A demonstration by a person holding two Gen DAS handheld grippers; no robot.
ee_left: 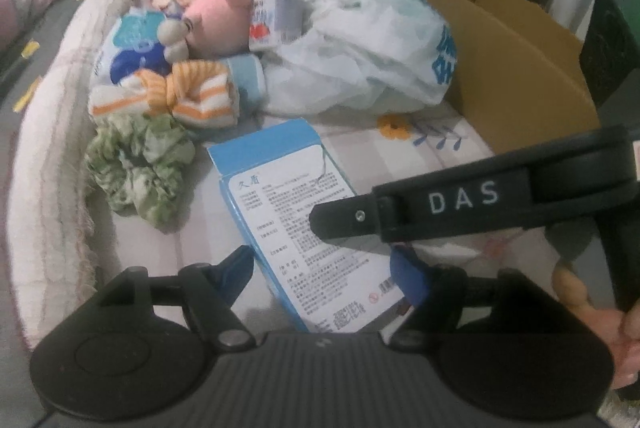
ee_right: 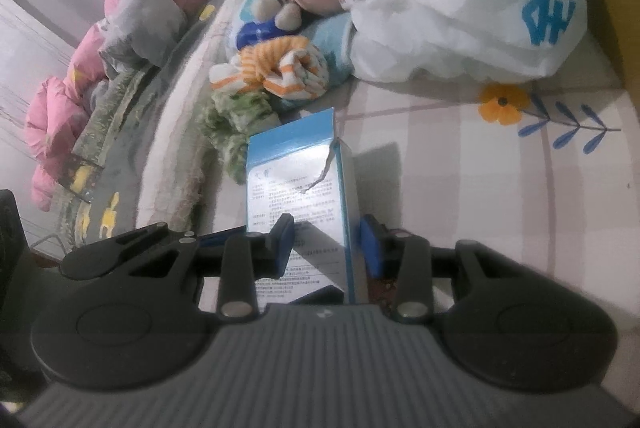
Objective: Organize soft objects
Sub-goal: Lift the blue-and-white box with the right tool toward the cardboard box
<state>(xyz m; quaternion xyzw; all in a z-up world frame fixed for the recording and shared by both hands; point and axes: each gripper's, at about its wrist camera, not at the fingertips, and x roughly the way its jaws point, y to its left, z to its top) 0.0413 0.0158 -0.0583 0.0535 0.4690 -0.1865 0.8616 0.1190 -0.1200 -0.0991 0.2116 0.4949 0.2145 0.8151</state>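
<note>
**Two grippers on one blue box, soft stuff still waiting**

Two hands are busy here, and both are on the same thing. Our right gripper (ee_right: 326,244) has its jaws drawn in narrow with a pad on each side of the blue box (ee_right: 296,179), so we'd call that a grip, with the box tipped up off the sheet (ee_right: 480,187) at its near end. Our left gripper (ee_left: 320,268) stands wide and straddles the near end of the same box. Its pads sit just beside the edges, and we can't see them pressing.

The soft things are past the box, in a heap. The green scrunchie (ee_left: 136,163) is just beside the box's far corner. Behind it comes the striped bow (ee_left: 176,95), then the pink plush toy (ee_left: 216,15), with the plastic bag (ee_left: 360,39) to their right. The open cardboard box (ee_left: 500,67) stands behind the bag.

Our guess is that we're at the clear-the-clutter step, since the blue box isn't soft and it blocks the way to the heap. Next, one gripper has to own it. Either the left one closes and the right lets go, or the left backs off. Then the blue box goes aside, and the scrunchie looks like the easiest first pick.
</note>
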